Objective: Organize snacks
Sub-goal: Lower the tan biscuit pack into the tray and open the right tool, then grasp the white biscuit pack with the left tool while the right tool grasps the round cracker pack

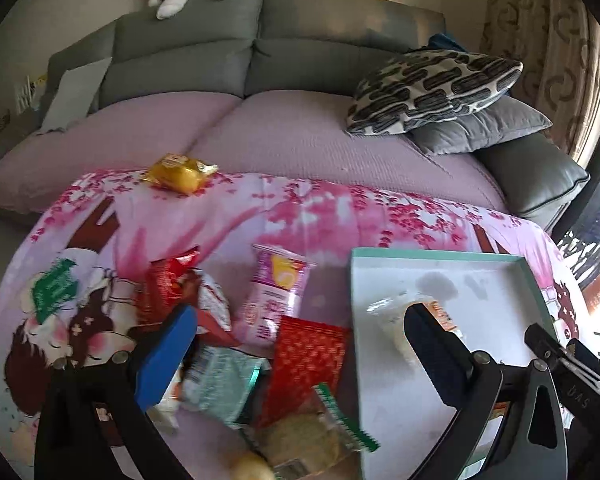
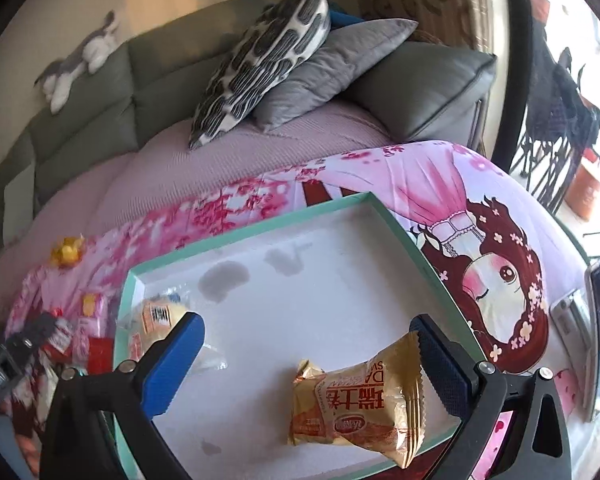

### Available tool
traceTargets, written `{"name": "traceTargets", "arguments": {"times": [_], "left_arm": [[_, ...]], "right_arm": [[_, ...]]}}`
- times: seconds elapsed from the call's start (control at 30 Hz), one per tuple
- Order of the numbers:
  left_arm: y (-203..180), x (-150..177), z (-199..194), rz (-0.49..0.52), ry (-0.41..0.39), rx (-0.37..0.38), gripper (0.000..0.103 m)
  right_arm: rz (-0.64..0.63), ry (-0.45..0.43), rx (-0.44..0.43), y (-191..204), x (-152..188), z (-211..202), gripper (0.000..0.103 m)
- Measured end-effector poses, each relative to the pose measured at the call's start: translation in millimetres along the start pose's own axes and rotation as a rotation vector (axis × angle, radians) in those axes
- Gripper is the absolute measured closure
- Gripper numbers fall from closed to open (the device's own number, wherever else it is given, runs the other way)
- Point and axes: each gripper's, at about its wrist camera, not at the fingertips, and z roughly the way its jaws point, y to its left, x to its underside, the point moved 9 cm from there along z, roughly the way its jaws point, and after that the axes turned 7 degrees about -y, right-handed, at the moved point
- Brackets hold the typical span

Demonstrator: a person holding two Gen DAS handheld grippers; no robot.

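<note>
Both tongs point steeply down toward the table, which is draped in a pink cartoon-printed cloth point(image 1: 308, 216).

The left tongs point(image 1: 300, 344) are spread wide and pinch nothing; one blue-padded finger point(image 1: 164, 356) hangs over the loose snack pile, while the other dark finger point(image 1: 436, 352) hangs over the tray. The right tongs point(image 2: 308, 364) are likewise spread wide and empty, with one blue finger point(image 2: 172, 364) on the left and one dark finger point(image 2: 444, 368) on the right, both above the tray floor.

The tray point(image 2: 404, 236) is a shallow rectangle with a mint-green rim and a matte white floor marked by grey smudges. Two snacks lie inside it: a crinkly golden foil packet point(image 2: 364, 408) between the right tongs' fingers, touching neither pad so far as I can tell, and a clear-wrapped pale pastry point(image 2: 160, 312) at the tray's left edge.

Left of the tray, several packets lie heaped: one glossy red bag point(image 1: 168, 284), one pink-and-white pouch point(image 1: 276, 296), one red patterned sachet point(image 1: 308, 360), one pale teal wrapper point(image 1: 220, 380) and one clear pack with a green serrated edge point(image 1: 320, 432). Their exact total is hard to count. One yellow foil snack point(image 1: 180, 174) sits alone beyond the tray, at the table's far edge.
</note>
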Motion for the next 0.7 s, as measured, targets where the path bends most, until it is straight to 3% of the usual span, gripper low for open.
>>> {"name": "traceTargets", "arguments": {"times": [0.17, 0.37, 0.7], "left_arm": [[26.4, -3.6, -8.6, -0.041, -0.004, -0.029, 0.0], [61.2, -6.6, -20.7, -0.114, -0.026, -0.065, 0.0], [120.3, 4.9, -36.5, -0.09, -0.01, -0.18, 0.0]], "right_arm": [[-0.022, -0.028, -0.054, 13.5, 1.0, -2.0, 0.0], [-0.112, 0.011, -0.062, 27.4, 14.1, -0.3, 0.0], [-0.148, 0.008, -0.21, 71.8, 18.4, -17.8, 0.0]]}}
